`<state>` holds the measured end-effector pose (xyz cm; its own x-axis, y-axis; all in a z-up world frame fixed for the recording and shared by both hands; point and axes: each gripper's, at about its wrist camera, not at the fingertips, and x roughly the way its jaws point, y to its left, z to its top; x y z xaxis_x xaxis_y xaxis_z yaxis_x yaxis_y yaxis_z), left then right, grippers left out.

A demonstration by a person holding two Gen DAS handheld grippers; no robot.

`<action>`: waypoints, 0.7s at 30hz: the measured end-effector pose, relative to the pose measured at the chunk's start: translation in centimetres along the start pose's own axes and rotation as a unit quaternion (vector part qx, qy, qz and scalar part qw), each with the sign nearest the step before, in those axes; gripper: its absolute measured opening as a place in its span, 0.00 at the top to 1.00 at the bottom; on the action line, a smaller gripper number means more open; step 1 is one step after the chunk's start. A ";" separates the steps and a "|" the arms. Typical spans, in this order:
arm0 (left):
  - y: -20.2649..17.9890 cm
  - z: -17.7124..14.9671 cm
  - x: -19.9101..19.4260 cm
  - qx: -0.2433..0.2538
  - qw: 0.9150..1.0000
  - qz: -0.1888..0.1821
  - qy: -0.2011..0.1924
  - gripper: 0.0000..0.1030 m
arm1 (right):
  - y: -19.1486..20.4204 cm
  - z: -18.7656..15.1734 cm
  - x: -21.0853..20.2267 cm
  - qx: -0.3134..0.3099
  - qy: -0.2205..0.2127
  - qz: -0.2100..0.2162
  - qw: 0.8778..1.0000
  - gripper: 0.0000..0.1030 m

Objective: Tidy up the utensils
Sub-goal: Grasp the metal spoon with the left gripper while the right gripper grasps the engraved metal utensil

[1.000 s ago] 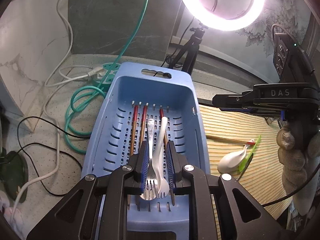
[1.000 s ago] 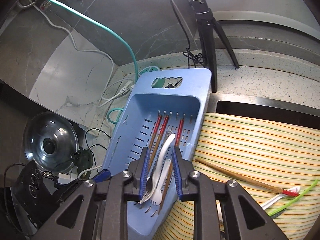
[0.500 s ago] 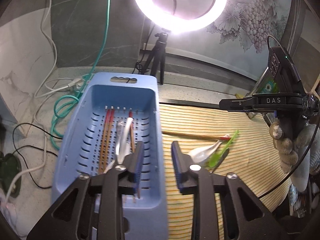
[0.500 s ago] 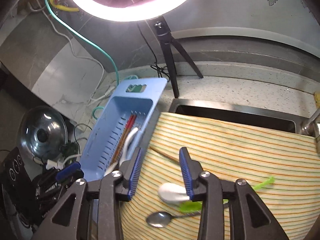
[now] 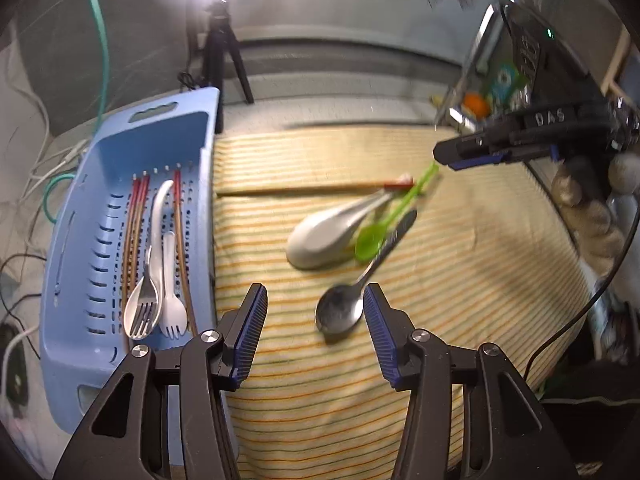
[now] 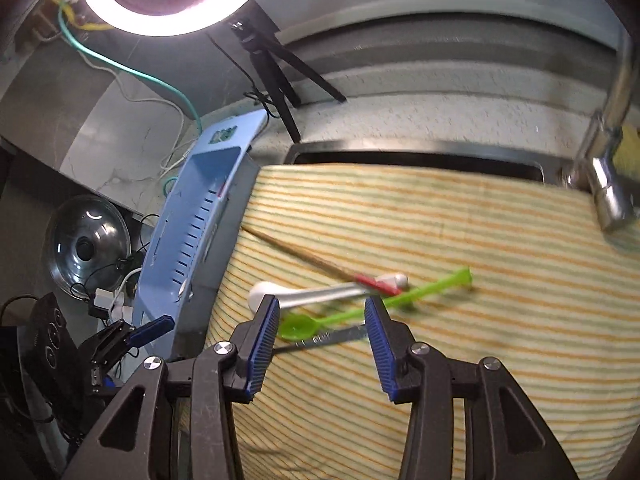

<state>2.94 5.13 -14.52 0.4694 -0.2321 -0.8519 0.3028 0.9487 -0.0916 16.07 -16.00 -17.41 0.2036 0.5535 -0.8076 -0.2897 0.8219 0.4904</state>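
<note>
Left gripper opening, empty, above metal spoon; right gripper open (unloaded) over green spoon.

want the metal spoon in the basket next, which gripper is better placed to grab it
Left. The left gripper hangs right over the metal spoon, jaws opening, nothing held. The right gripper, open, frames the green spoon instead.
</note>
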 end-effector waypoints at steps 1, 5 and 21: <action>-0.4 -0.1 0.5 0.017 1.000 0.005 0.010 0.52 | -0.3 -0.4 0.4 0.010 0.004 0.005 1.000 0.60; -1.6 -0.4 1.9 0.057 0.998 0.013 0.036 0.52 | -0.8 -1.9 2.4 0.047 0.027 0.024 0.998 0.60; -3.4 -0.1 6.1 0.117 0.989 0.011 0.090 0.50 | -2.7 -3.0 7.3 0.176 0.043 0.051 0.982 0.66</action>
<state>4.65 0.47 -19.47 0.3293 -0.1505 -0.9321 0.4879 0.8723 0.0315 15.51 -14.60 -25.66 0.1065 0.6347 -0.7654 0.0404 0.7664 0.6411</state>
